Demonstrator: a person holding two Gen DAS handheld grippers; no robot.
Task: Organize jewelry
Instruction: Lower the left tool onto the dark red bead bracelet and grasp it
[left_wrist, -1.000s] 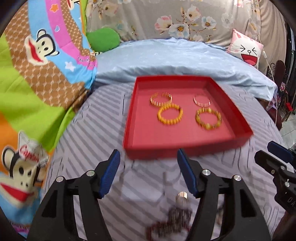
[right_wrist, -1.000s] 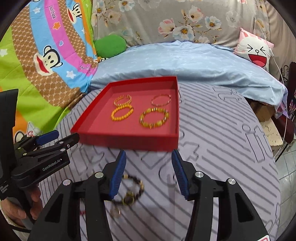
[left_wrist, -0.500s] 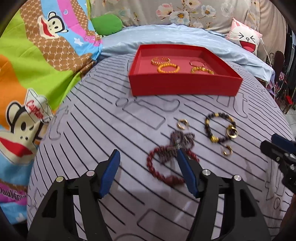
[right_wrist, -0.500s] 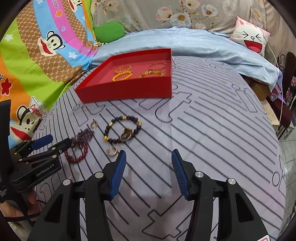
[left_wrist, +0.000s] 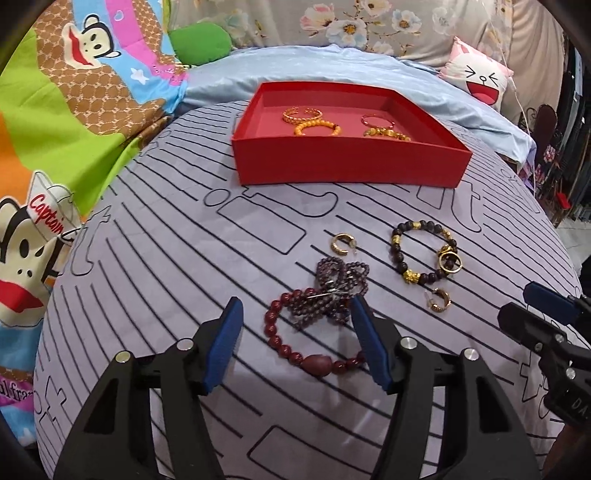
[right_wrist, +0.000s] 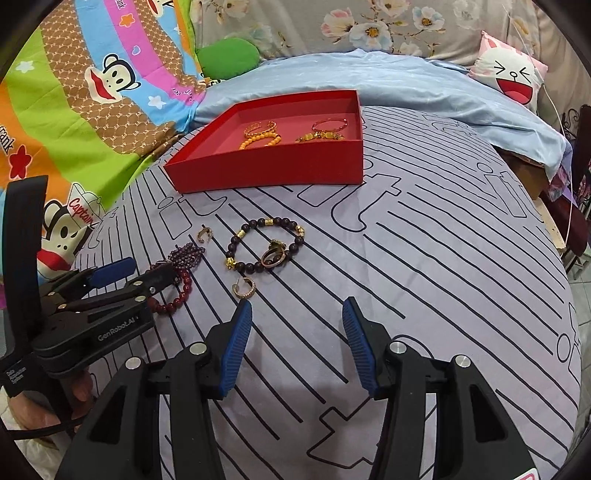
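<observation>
Left gripper (left_wrist: 297, 345) jaws just narrowed, released, straddling dark-red beaded bracelet (left_wrist: 295, 354); lower squarely, pinch one strand. Right gripper (right_wrist: 297, 345) jaws released, empty.

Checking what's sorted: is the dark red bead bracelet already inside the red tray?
No, the dark red bead bracelet lies on the striped cloth.

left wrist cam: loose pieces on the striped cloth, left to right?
Red bead bracelet → upper gold hoop earring → dark bead bracelet → lower gold hoop earring. Left out: the purple bead strand, which overlaps the red bracelet, and the gold rings on the dark bracelet.
</observation>
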